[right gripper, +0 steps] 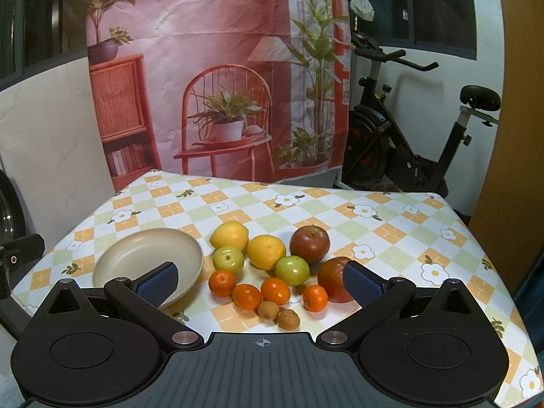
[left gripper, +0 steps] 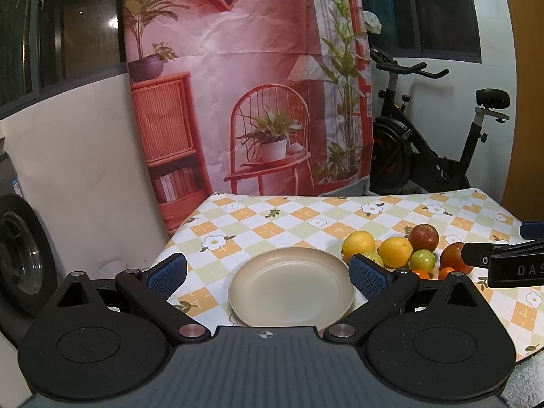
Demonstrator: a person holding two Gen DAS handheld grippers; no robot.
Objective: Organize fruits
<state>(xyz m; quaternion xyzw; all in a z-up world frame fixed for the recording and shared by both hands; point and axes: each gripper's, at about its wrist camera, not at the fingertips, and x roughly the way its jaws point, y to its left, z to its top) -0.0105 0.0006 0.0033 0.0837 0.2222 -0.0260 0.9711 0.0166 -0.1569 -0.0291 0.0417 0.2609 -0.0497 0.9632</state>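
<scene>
On the counter (right gripper: pixel 391 224), only the right view shows two small brown fruits (right gripper: pixel 278 314); the left hand-held gripper (left gripper: pixel 268 273) and the right hand-held gripper (right gripper: pixel 260 284) gape wide, empty.

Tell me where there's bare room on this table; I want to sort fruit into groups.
The far cloth behind the lemons and the apples is free, as is the right side past the near apple. The plate is empty. It is crowded around the oranges.

Both views are evenly, warmly lit; soft shadows are cast; straight lines are bowed at the edges by fisheye distortion.
</scene>
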